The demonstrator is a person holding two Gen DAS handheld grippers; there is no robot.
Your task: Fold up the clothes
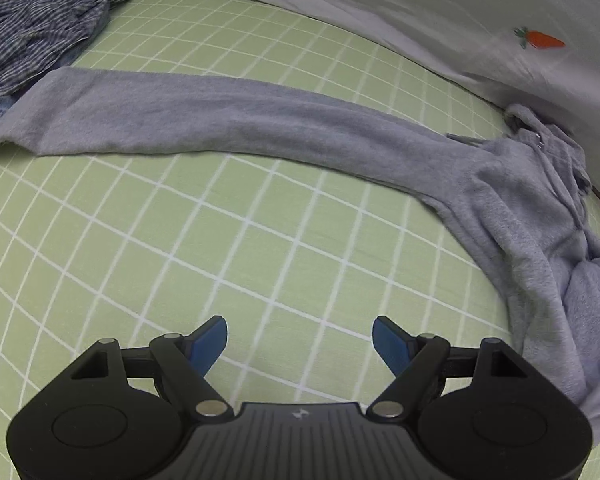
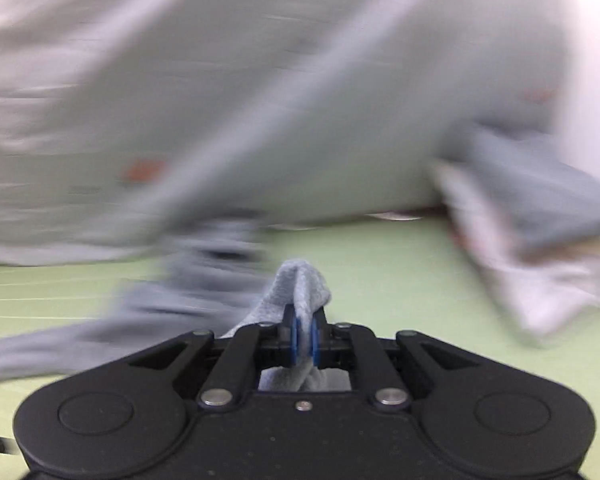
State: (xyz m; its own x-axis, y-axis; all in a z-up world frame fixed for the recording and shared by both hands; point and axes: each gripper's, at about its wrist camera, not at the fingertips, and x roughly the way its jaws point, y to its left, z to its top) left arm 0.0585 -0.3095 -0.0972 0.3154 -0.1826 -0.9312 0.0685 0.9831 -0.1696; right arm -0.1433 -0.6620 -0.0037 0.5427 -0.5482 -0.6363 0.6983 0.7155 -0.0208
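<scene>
Much of the right wrist view is smeared by blur. The right gripper (image 2: 305, 338) is clamped on a fold of the grey sweatpants (image 1: 260, 124), spread from 9 to 4 o'clock over the green checked sheet (image 1: 220, 240). The left gripper (image 1: 300, 340) is held wide apart, empty.

The left gripper (image 1: 300, 338) sat at the bottom centre of its frame, blue-padded fingers (image 1: 208, 342) spread wide apart and holding nothing. The right gripper (image 2: 305, 340) — low in the centre of its own view — had its pads pressed together on a pinch of grey fabric (image 2: 300, 284); the blur suggested it was probably moving.
</scene>
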